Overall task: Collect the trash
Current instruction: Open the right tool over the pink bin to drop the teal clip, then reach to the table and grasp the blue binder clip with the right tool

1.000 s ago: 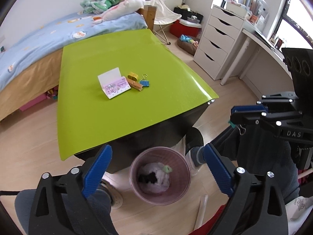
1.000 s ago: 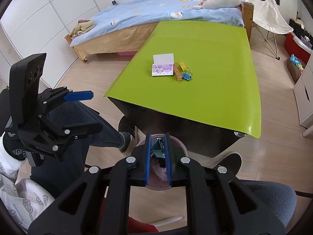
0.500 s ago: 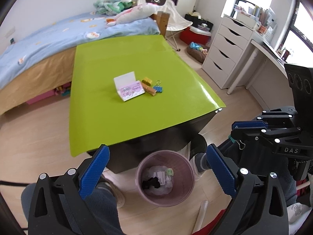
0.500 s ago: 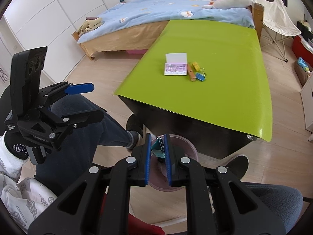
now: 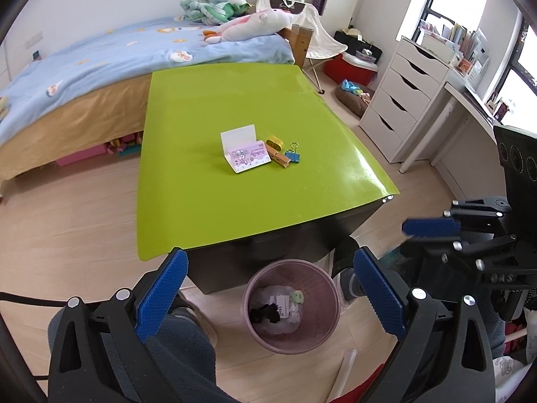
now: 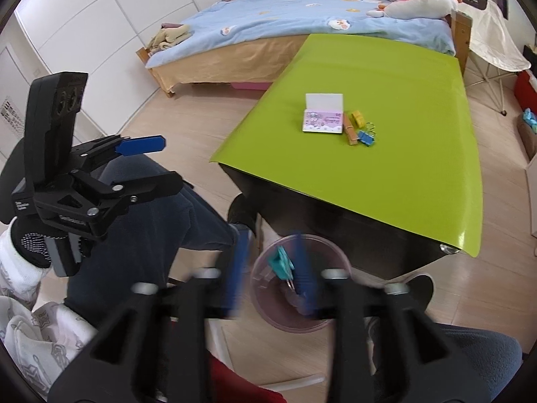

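A: Left wrist view first. Where is the bin?

B: The bin (image 5: pixel 291 305) stands on the floor against the near end of the surface (image 5: pixel 235 181), between the two blue pads of the left gripper (image 5: pixel 268 294). Those jaws stand wide, with nothing in them. There is crumpled trash at the bottom of the bin. The right gripper (image 5: pixel 431 226) shows at the right edge, side on, and blurred.

A: And on the surface?

B: A pink card (image 5: pixel 246 154), a peg (image 5: pixel 278 158) and a blue clip (image 5: pixel 292 156), close together near the middle.

A: Now the right wrist view.

B: The right gripper (image 6: pixel 272 270) hangs over the bin (image 6: pixel 300 288), and its jaws are opening; both pads are smeared by motion. A teal clip (image 6: pixel 281 263) sits between them, close against the right pad and clear of the left one. Its teal body is uppermost, its wire handles point down into the bin, so its long axis runs roughly top to bottom, slightly tilted. Whether the right pad touches it I cannot tell.

A: The other gripper?

B: The left gripper (image 6: pixel 141 164) is at the left, over the person's knee, jaws apart.
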Demonstrator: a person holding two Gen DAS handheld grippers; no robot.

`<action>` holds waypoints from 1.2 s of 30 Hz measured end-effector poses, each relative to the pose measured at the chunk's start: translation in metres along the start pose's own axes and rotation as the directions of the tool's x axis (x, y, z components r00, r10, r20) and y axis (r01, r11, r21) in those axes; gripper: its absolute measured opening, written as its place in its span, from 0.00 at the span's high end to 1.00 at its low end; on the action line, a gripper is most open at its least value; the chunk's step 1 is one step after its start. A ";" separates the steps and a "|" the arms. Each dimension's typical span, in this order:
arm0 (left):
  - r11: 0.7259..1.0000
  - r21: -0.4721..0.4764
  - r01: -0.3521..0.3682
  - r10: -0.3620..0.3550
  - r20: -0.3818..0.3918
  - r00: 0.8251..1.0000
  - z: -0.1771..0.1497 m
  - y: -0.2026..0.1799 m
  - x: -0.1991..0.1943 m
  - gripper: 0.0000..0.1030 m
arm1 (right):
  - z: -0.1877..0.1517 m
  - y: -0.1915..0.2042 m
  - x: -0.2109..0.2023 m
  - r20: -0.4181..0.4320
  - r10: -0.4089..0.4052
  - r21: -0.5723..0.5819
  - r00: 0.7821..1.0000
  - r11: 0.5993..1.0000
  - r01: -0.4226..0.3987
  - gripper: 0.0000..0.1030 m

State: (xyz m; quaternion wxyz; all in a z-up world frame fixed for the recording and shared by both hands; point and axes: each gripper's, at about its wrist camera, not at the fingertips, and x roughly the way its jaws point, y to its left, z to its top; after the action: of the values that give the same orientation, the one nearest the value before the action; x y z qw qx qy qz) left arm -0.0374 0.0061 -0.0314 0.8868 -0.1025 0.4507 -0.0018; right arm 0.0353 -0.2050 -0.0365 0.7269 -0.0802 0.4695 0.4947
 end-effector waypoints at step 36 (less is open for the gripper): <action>0.998 -0.046 0.036 -0.038 -0.035 0.999 0.025 0.007 0.025 0.07 | 0.047 -0.048 0.005 0.043 -0.104 0.115 0.994 0.988 0.099 0.03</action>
State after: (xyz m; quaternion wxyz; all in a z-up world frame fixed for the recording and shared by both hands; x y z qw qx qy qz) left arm -0.0036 0.0151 -0.0385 0.8759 -0.1308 0.4644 -0.0098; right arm 0.1026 -0.1982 -0.0314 0.7657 -0.0508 0.4743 0.4314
